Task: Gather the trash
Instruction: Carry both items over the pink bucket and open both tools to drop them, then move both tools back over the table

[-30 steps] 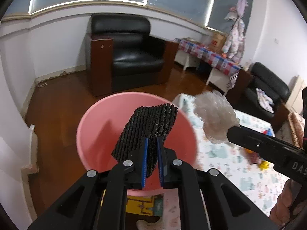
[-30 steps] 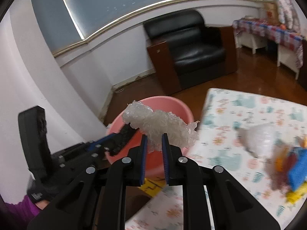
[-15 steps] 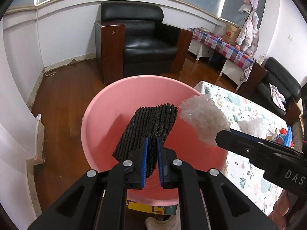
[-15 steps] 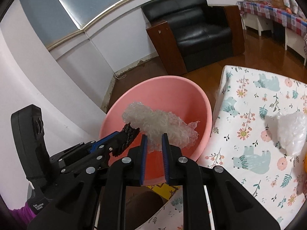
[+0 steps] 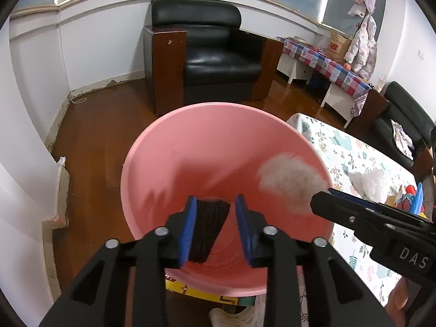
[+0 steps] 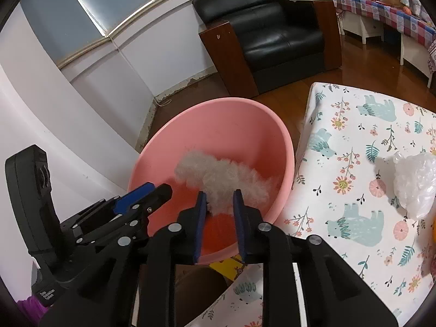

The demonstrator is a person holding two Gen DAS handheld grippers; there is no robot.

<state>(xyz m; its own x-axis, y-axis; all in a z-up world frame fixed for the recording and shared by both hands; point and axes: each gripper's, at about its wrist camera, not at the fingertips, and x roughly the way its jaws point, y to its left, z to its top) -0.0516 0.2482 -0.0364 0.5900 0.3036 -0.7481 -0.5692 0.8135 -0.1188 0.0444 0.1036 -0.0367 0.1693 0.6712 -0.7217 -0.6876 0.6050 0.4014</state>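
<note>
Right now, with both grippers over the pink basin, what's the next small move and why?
Probably let both sets of jaws finish opening, then lift away. The left gripper is opening, and the black foam net between its pads looks blurred, as if slipping down into the pink basin. The right gripper is opening too, with the white foam wad blurred over the basin.

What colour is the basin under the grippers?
Pink basin; shows best in the left wrist view.
</note>
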